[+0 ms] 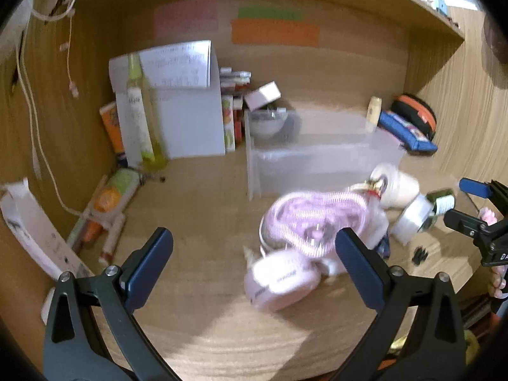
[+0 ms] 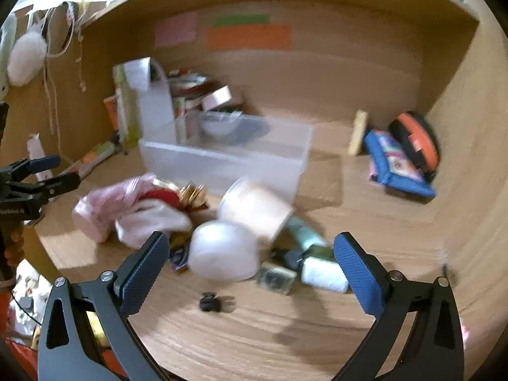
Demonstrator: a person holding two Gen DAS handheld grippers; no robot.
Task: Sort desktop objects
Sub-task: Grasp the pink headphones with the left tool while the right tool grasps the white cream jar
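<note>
- The left gripper [image 1: 254, 258] hangs with its jaws spread wide and nothing between the pads — tilted down at the desk, it frames the pink handheld fan [image 1: 298, 241] lying just ahead, which looks like its likely first pick.
- The right gripper [image 2: 250, 265] is equally wide and empty, angled down over a loose heap: a white rounded lid or cap [image 2: 223, 250], a cream jar [image 2: 254, 206] on its side, and small bottles [image 2: 324, 273] beside it.
- Both tools stand wide apart, I judge, because the pieces ahead are bulky and nothing has been chosen yet.
- A small black clip [image 2: 209, 301] lies alone on the wooden desk [image 2: 254, 343], nearest the right gripper.
- Behind the heap sits a clear plastic bin [image 2: 222, 158] — probably where the sorted things go; a bowl-like shape shows at its far end, blurred.
- Further out, a blue pouch [image 2: 397, 162] and an orange-and-black case [image 2: 416, 139] rest against the right wall, well apart from the clutter.
</note>
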